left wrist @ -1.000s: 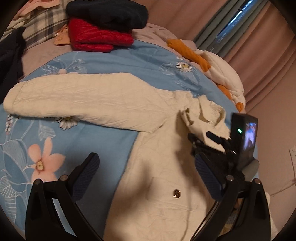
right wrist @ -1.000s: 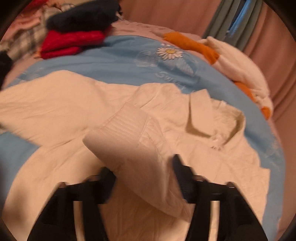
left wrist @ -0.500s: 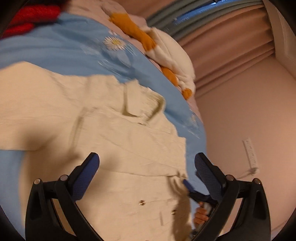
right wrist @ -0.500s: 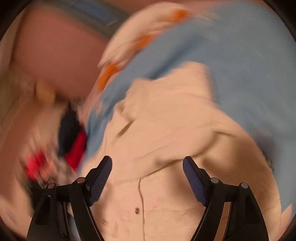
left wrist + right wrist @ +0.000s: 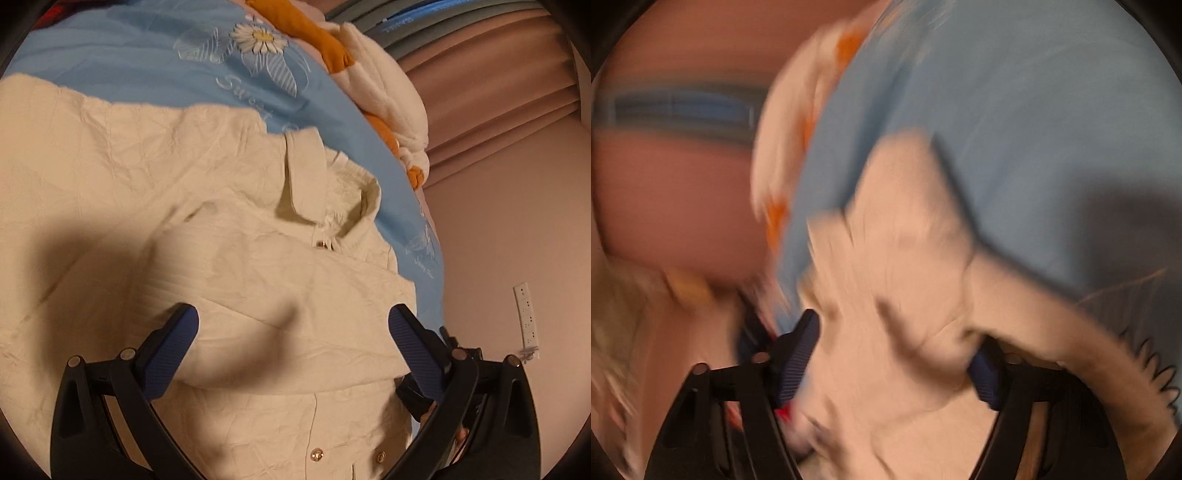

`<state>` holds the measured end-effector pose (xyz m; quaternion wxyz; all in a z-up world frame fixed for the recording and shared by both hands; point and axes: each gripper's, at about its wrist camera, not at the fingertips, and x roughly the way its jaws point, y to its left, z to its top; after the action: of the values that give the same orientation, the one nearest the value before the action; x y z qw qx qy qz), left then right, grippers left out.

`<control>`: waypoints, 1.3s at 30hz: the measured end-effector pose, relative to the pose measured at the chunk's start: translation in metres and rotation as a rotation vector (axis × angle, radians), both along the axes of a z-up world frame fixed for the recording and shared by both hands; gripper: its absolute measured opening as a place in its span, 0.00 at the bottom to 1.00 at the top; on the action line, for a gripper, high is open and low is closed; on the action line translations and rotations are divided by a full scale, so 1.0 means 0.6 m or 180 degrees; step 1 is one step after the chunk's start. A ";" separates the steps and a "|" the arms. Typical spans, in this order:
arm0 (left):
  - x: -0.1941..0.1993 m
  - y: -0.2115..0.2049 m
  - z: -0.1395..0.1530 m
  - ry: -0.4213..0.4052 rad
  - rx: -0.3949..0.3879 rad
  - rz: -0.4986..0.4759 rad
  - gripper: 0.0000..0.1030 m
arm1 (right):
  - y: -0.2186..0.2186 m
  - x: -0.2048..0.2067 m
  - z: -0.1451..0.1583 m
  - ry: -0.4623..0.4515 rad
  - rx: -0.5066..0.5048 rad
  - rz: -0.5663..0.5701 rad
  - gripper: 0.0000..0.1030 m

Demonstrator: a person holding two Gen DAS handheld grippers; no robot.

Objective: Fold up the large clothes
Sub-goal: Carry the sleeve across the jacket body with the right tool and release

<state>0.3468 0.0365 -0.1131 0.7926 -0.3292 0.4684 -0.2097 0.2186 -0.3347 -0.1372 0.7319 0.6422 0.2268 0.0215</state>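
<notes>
A big cream shirt (image 5: 207,206) lies spread out on a bed with a light blue flower cover (image 5: 140,62). The shirt has a collar (image 5: 314,177) near the far right side of the bed and small round buttons (image 5: 317,455) going down its front. One sleeve (image 5: 295,295) is folded across the chest, from the right edge of the bed toward the middle.

The left gripper (image 5: 291,343) hangs over the folded sleeve, close above it. Its two blue pads (image 5: 170,347) stand wide apart and hold nothing. The cloth lies under the gap, and the pads do not squeeze it.

The right wrist picture is very blurry. There the right gripper (image 5: 897,365) has cream cloth bunched up between its blue pads (image 5: 796,360). Its jaws have just been closing a little, yet they are still a good way apart. I cannot tell if the pads are pressing on the cloth or not. A small part of the right gripper also peeks out at the right edge of the bed, behind the left one.

A white and orange fluffy thing (image 5: 376,92) lies along the far right edge of the bed. Pink curtains (image 5: 491,92) hang behind it. A white power strip (image 5: 526,317) is on the wall.
</notes>
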 end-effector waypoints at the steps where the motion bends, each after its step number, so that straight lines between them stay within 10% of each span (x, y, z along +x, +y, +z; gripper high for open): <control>1: -0.004 -0.007 -0.001 0.0000 0.0045 -0.0046 1.00 | -0.011 -0.010 -0.011 -0.0100 0.0217 -0.0145 0.65; 5: -0.006 -0.037 -0.012 0.0029 0.0414 -0.0182 1.00 | -0.017 -0.007 -0.057 -0.0251 0.0785 -0.0255 0.65; 18: -0.021 -0.021 0.045 -0.0248 0.0542 -0.0279 1.00 | 0.008 0.011 0.114 -0.0070 -0.0974 0.0484 0.69; 28: -0.008 -0.090 -0.020 -0.0250 0.1160 -0.0620 0.96 | 0.005 0.198 0.068 0.0093 -0.1281 0.0911 0.62; 33: -0.005 -0.084 -0.030 -0.0307 0.1201 -0.0709 0.96 | -0.051 0.185 0.016 0.0697 -0.1461 0.0613 0.45; 39: -0.016 -0.079 -0.025 -0.0284 0.1209 -0.0714 0.97 | -0.037 0.177 0.031 0.0574 -0.1598 0.0494 0.46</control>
<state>0.3373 -0.0110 -0.1282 0.8320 -0.1102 0.4977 -0.2189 0.3249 -0.3569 -0.1187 0.8411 0.4209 0.3378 -0.0366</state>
